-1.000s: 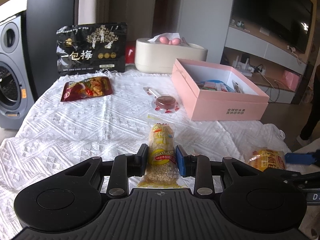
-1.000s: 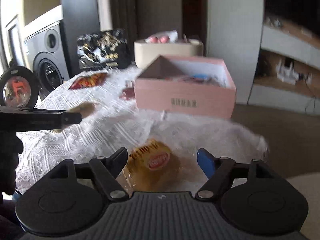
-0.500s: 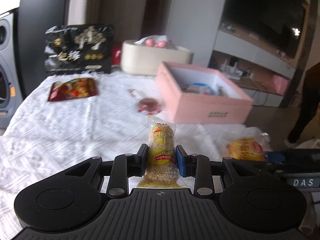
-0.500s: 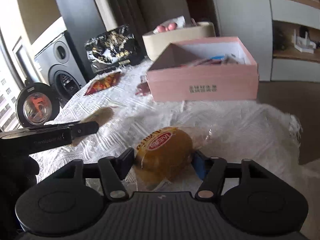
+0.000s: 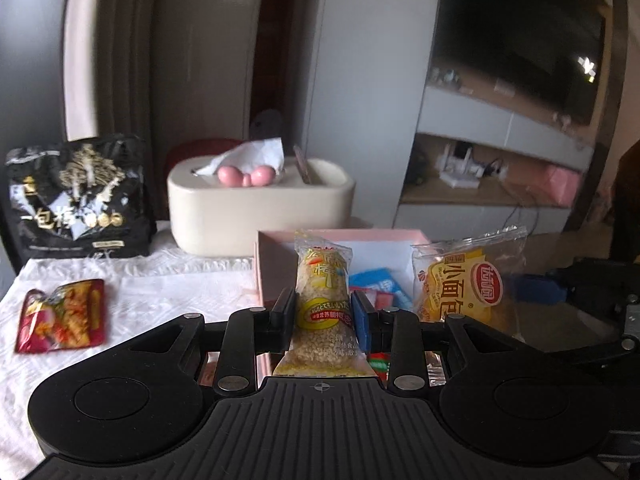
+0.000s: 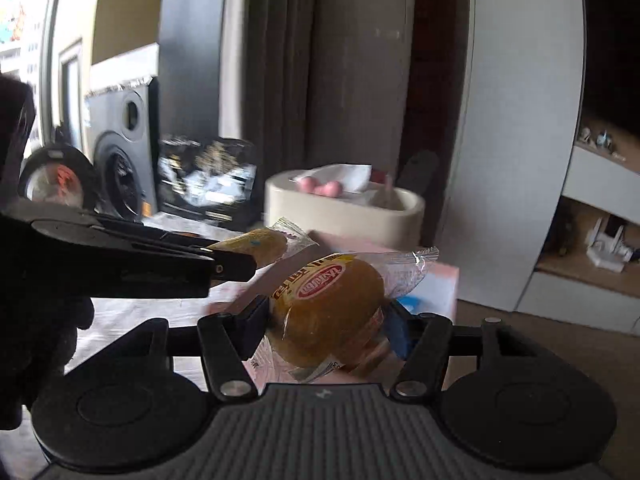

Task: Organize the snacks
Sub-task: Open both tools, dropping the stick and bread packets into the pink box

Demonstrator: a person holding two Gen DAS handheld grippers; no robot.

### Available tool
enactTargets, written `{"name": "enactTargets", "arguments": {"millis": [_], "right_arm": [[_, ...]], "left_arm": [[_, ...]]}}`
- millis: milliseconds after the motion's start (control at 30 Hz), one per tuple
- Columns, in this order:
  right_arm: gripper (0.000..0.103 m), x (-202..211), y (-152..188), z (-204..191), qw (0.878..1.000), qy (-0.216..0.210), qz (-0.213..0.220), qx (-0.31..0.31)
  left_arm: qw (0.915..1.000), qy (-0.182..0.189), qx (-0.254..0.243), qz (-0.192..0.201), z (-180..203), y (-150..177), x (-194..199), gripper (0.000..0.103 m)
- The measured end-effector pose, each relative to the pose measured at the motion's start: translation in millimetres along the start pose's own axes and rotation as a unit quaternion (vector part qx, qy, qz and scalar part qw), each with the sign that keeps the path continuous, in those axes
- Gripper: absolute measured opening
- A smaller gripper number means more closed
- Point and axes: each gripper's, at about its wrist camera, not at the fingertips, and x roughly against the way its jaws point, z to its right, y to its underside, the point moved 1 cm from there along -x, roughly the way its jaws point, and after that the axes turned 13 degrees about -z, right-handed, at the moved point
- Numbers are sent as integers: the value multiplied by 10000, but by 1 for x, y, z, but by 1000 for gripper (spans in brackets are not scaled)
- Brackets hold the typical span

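Above the pink box [image 5: 276,276], the left tool [image 5: 323,312] pinches a light, crisp rice bar [image 5: 323,300] mid-wrapper; the right tool [image 6: 328,320] clasps a soft, squashable bun [image 6: 332,312] around its middle.

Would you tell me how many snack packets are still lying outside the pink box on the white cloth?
2: the black bag stands at the back left; the red packet lies flat nearer. Others may be hidden behind the grippers.

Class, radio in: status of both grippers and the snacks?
Left gripper shut on yellow grain bar. Right gripper clamps wrapped round bun. Both at pink box; nothing blocking.
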Motion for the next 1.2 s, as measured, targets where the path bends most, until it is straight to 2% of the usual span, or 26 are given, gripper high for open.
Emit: {"name": "enactTargets", "arguments": {"millis": [200,333,433,533,767,1000,1133,1200], "right_arm": [[61,-47,-5,24,9989,-50,-441,150],[61,-73,-7,28,9970,-292,-710,-16],[61,-86,-5,33,9942,-590,-848,-315],[61,-92,-5,35,9927,-688,-879,-450],[63,-90,-9,33,9931,-547,-891,-526],[64,-73,-16,32,9962,-304,-647,-507],[64,-65,-19,32,9968,-197,-551,-551],[64,-60,-21,32,9966,-216,-520,-605]], "left_arm": [[9991,-207,75,-358,-2,-9,-43,35],[9962,-421,188,-733,-9,-9,-65,35],[9967,-437,86,-686,-8,-8,-67,35],[9964,-439,70,-716,-8,-9,-67,35],[9963,-496,229,-659,-12,-13,-64,35],[9970,-507,293,-499,-11,-17,-49,35],[9963,-654,407,-372,-14,-19,-40,35],[9963,-579,526,-361,-20,-21,-36,35]]}}
